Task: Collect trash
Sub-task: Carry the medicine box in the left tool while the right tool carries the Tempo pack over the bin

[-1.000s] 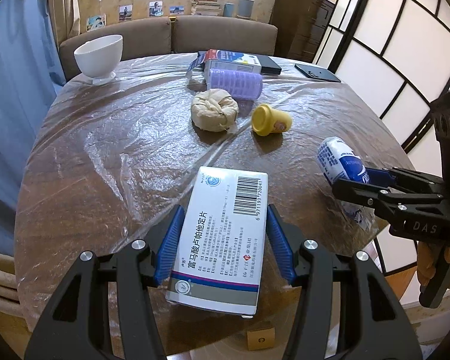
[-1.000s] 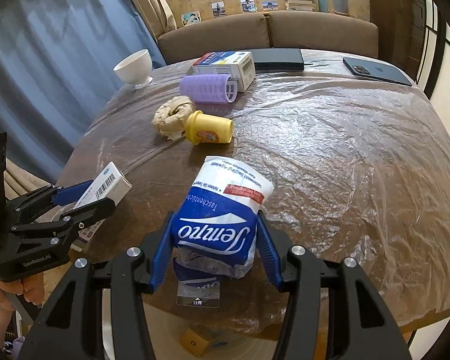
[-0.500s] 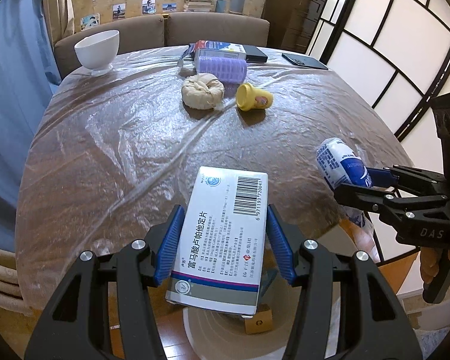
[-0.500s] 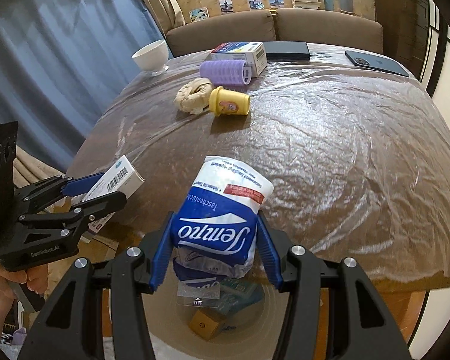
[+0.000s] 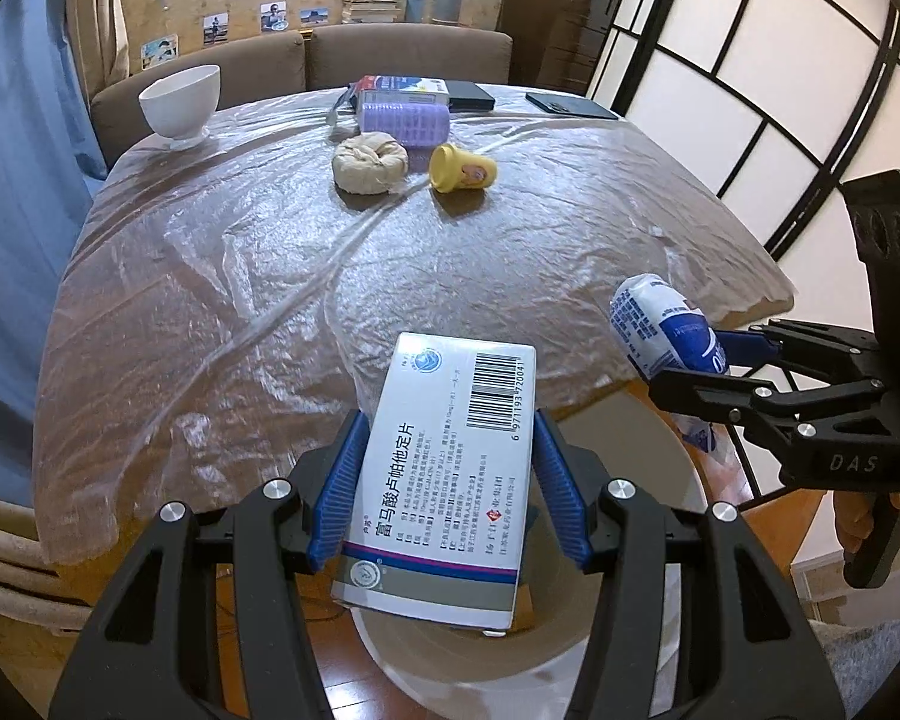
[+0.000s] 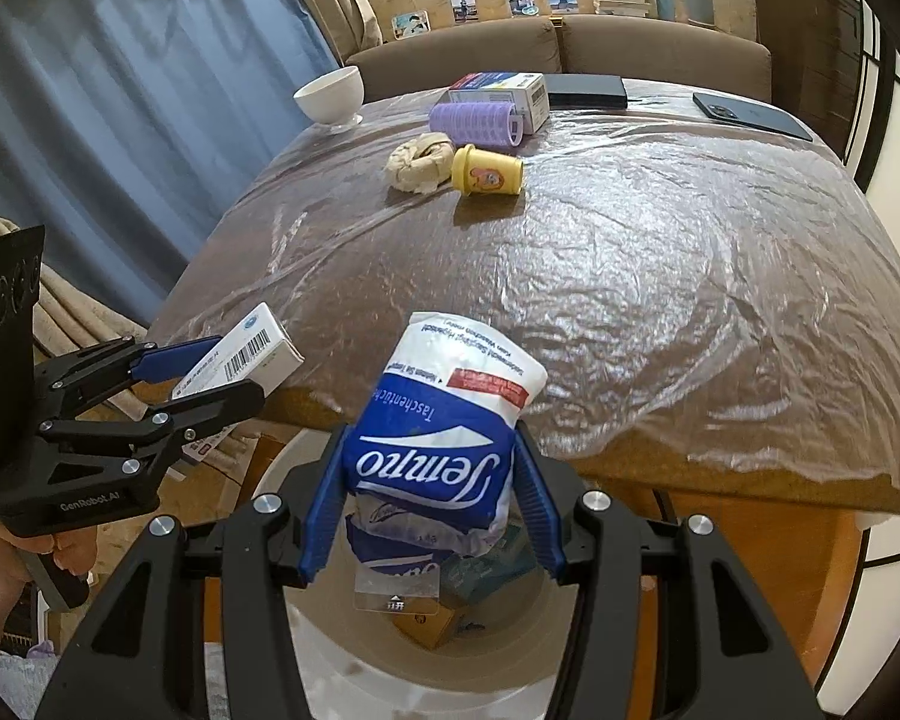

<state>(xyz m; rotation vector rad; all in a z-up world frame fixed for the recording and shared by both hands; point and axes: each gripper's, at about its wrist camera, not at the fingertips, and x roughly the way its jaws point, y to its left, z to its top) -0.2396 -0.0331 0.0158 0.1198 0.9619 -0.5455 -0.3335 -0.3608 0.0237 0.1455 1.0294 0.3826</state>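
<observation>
My left gripper [image 5: 447,474] is shut on a white medicine box [image 5: 444,480] with a barcode, held over the round white trash bin [image 5: 660,480] below the table's near edge. In the right wrist view that box [image 6: 240,363] shows at the left. My right gripper [image 6: 429,492] is shut on a blue and white tissue pack [image 6: 444,426], also above the bin [image 6: 324,648]; the same pack [image 5: 666,330] appears at the right of the left wrist view. Boxes and wrappers lie inside the bin. On the table remain a crumpled paper ball [image 5: 370,163] and a yellow cup [image 5: 462,168] on its side.
The table [image 5: 270,300] is covered with clear plastic film. A white bowl [image 5: 180,101] stands far left, a purple roller [image 5: 403,125] and a box [image 5: 402,87] at the back, a phone [image 5: 570,105] far right. A sofa lies beyond, a paper screen at the right.
Both grippers pulled back from over the table with their loads. The table edge has receded and the bin's opening now shows beneath each gripper.
</observation>
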